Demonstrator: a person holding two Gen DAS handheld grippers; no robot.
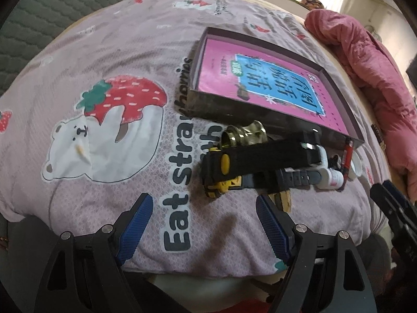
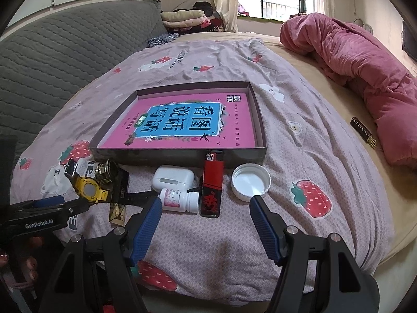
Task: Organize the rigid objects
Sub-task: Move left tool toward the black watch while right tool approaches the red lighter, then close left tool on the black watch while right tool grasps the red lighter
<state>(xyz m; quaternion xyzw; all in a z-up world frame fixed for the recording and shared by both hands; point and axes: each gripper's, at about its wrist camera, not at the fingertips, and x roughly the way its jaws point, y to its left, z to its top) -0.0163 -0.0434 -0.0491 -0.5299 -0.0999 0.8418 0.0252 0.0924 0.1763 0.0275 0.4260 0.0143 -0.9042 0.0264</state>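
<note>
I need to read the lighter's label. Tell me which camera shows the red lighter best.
The right wrist view: the red lighter lies in full sight before the shallow box, label up, beside the white pill bottle. In the left wrist view only a thin red sliver shows behind the watch strap.

Black-framed grippers [image 2: 204, 228] with ribbed blue pads [image 2: 146, 230]; silver pivot screws [image 2: 118, 230]; white "GenRobot.AI" lettering [image 2: 39, 225]

In the left wrist view, the pill bottle [image 1: 331, 178] and bottle cap [image 1: 356, 168] are largely hidden behind the watch strap [image 1: 276, 154] and lighter [image 1: 348, 160]. The wooden block [image 2: 117, 212] is partly covered by the watch [image 2: 90, 189]. The pill bottle's label print cannot be read.
</note>
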